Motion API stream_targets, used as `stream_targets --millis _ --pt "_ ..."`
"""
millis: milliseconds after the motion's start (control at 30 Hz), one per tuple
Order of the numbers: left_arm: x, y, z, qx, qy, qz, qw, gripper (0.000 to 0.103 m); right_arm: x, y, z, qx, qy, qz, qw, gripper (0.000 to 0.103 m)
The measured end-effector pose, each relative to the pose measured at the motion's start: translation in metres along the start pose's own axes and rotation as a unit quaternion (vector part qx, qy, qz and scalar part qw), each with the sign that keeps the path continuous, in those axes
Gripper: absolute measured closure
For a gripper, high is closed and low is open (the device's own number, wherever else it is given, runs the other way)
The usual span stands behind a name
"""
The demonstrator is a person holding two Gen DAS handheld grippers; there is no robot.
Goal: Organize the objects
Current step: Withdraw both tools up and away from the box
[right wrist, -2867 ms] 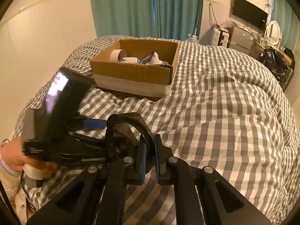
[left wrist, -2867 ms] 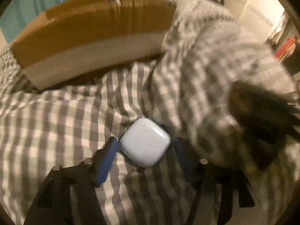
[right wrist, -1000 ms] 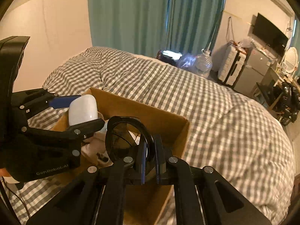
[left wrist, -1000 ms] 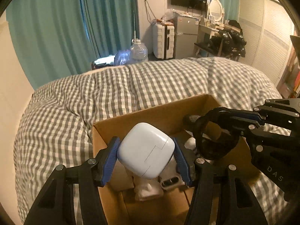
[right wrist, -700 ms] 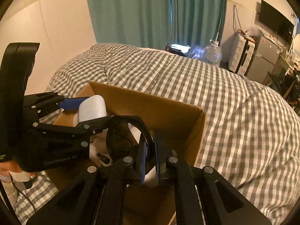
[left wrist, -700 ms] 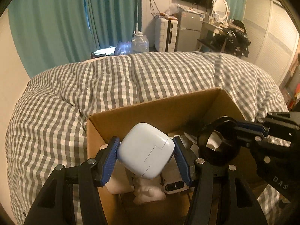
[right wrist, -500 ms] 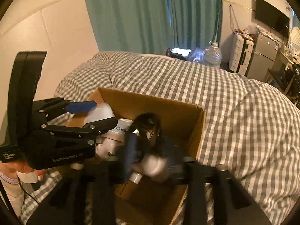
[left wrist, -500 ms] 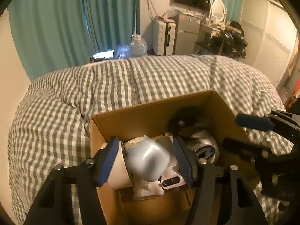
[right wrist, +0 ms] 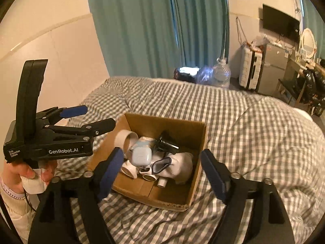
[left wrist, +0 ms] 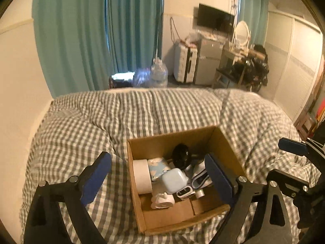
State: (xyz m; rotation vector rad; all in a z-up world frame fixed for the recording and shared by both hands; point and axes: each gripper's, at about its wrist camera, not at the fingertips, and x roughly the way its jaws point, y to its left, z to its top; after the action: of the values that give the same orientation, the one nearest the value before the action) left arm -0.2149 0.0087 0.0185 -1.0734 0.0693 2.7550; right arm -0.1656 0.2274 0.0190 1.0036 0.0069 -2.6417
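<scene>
An open cardboard box (left wrist: pixel 220 140) (right wrist: pixel 200 140) sits on the checked bed. Inside lie a pale blue rounded case (left wrist: pixel 174 180) (right wrist: pixel 142 155), a black round object (left wrist: pixel 181 156) (right wrist: pixel 166 143), a roll of tape (left wrist: pixel 141 175) (right wrist: pixel 127 139), a white cloth (right wrist: pixel 180 167) and several small items. My left gripper (left wrist: pixel 158 178) is open and empty above the box; it also shows in the right wrist view (right wrist: pixel 91 117), left of the box. My right gripper (right wrist: pixel 161 168) is open and empty above the box; it shows at the right edge of the left wrist view (left wrist: pixel 288 160).
A grey and white checked duvet (left wrist: pixel 162 111) (right wrist: pixel 254 126) covers the bed. Teal curtains (left wrist: pixel 97 30), a water jug (left wrist: pixel 159 75), a suitcase, a small fridge and a desk stand beyond the bed. A pale wall (right wrist: pixel 61 50) is at the left.
Both grippers opened. The pale blue case dropped from the left gripper into the box and the black round object dropped from the right gripper. Both grippers then rose away from the box.
</scene>
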Motion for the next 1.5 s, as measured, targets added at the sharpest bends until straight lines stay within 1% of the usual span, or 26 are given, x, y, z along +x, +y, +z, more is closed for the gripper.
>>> stream_targets --millis 100,267,500,633,733,833,1033,1133,1233,1300,1400,1500 --pt "-0.027 0.000 0.003 -0.005 -0.021 0.005 0.9997 0.005 -0.026 0.004 0.003 -0.006 -0.020 -0.011 1.000 0.015" --pt "-0.070 -0.002 0.003 -0.012 -0.056 0.004 0.9983 0.003 -0.068 0.017 0.004 -0.012 -0.050 -0.033 0.998 0.011" --pt "-0.112 -0.021 -0.012 0.008 -0.091 0.017 0.9957 0.001 -0.100 0.029 -0.008 -0.018 -0.076 -0.062 0.995 0.008" --pt "-0.120 -0.034 -0.022 0.029 -0.094 0.025 0.9948 0.001 -0.109 0.029 -0.020 -0.012 -0.082 -0.065 0.994 0.007" --pt "-0.124 -0.042 -0.028 0.041 -0.101 0.038 0.9934 0.001 -0.109 0.023 -0.031 0.000 -0.084 -0.080 0.993 0.007" --pt "-0.128 -0.047 -0.038 0.042 -0.111 0.038 0.9922 0.001 -0.105 0.017 -0.047 0.013 -0.084 -0.093 0.992 0.007" --pt "-0.129 -0.049 -0.062 0.027 -0.117 0.037 0.9920 0.000 -0.101 0.006 -0.073 0.031 -0.085 -0.107 0.990 0.007" --pt "-0.130 -0.045 -0.074 0.015 -0.122 0.049 0.9913 0.000 -0.097 0.003 -0.081 0.038 -0.081 -0.109 0.990 0.007" --pt "-0.125 -0.041 -0.085 0.008 -0.112 0.049 0.9925 0.000 -0.093 0.005 -0.086 0.029 -0.080 -0.115 0.990 0.007" --pt "-0.124 -0.037 -0.093 0.001 -0.113 0.057 0.9919 0.000 -0.092 0.008 -0.090 0.020 -0.085 -0.123 0.989 0.007" --pt "-0.121 -0.031 -0.105 -0.018 -0.116 0.055 0.9916 0.000 -0.089 0.007 -0.095 0.025 -0.087 -0.114 0.989 0.007" --pt "-0.121 -0.026 -0.116 -0.038 -0.133 0.064 0.9884 0.000 -0.084 0.007 -0.100 0.028 -0.085 -0.115 0.989 0.007"
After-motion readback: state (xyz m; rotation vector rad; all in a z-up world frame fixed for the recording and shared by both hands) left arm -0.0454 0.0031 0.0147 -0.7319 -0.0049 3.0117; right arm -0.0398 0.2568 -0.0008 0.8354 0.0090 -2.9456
